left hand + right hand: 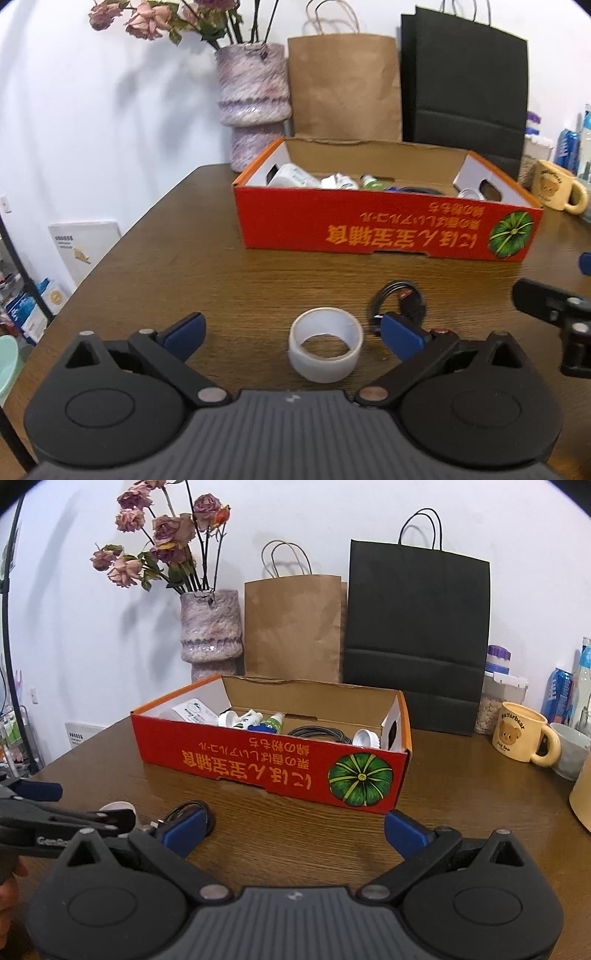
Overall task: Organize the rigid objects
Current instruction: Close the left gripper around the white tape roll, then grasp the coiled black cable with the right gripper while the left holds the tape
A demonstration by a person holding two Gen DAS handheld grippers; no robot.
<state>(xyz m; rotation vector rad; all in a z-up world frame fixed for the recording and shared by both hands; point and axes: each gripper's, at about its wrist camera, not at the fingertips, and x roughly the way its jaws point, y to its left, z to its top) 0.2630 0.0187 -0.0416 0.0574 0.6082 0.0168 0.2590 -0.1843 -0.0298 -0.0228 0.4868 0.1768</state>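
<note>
A roll of clear tape [325, 344] lies flat on the wooden table [184, 266], between the open fingers of my left gripper [293, 334]. A coiled black cable [399, 301] lies just beyond my right-hand fingertip [400, 336]. The red cardboard box [388, 232] stands behind, holding bottles, a cable and a white cap. In the right wrist view my right gripper [295, 830] is open and empty in front of the box [273, 764]. The cable [192, 812] lies by its left fingertip, and the tape [116, 806] shows behind the left gripper.
A purple vase [210, 631] with dried roses, a brown paper bag [291, 627] and a black paper bag [417, 638] stand behind the box. A yellow bear mug [521, 736], a grey cup [570, 751], jars and bottles stand at the right.
</note>
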